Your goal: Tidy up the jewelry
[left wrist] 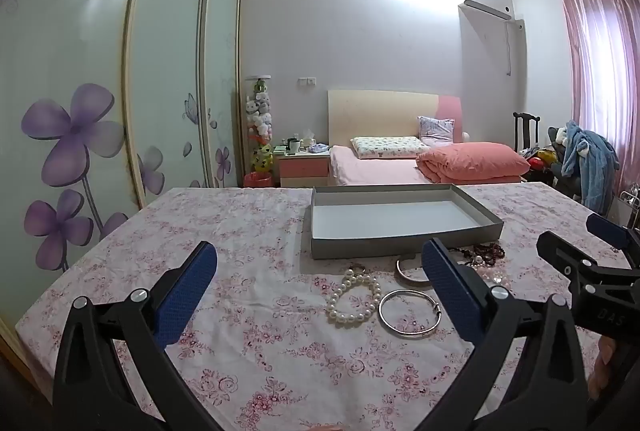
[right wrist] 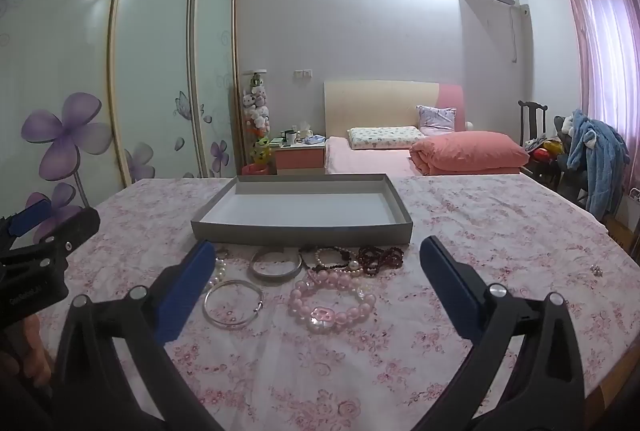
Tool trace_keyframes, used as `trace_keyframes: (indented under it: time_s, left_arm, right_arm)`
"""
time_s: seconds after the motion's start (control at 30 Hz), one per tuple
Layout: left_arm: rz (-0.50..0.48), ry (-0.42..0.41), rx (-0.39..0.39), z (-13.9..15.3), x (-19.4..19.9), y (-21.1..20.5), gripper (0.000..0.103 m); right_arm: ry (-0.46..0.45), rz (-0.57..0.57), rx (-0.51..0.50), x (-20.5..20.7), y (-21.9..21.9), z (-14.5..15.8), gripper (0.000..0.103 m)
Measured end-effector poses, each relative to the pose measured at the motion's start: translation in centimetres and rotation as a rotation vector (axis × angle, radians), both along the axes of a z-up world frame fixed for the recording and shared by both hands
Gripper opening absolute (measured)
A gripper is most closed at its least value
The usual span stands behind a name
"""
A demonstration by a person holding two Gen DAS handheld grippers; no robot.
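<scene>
Both the left tongs [left wrist: 320, 295] and right tongs [right wrist: 316, 291] gape empty above the jewelry [right wrist: 320, 279] lying mid-bench before the gray tray [right wrist: 300, 227]: light, slippery pieces, with stiff bangles best pinched across the rim.

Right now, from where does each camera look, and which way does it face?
Left wrist: on the left gripper, facing over the table to the box and bed; its open fingers and the right gripper show.
Right wrist: on the right gripper, same heading; its open fingers and the left gripper show.
Shared: box, thin bangle, wide bangle.
</scene>
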State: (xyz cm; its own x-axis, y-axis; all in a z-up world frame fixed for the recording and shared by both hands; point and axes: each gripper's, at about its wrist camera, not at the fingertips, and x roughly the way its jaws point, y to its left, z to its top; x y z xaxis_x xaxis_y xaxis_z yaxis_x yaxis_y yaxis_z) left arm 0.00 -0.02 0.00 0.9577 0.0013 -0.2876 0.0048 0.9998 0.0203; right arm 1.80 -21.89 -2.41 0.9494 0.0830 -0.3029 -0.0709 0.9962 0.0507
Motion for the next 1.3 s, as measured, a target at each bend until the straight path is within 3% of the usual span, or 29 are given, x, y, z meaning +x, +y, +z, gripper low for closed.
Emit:
trace_keyframes:
  time_s: [1.3]
  left_arm:
    - [-0.001,0.006,-0.002,-0.01,-0.25,-0.07,0.101]
  right_arm:
    - [0.006,0.000,0.003,0.03,-0.24,-0.15,0.099]
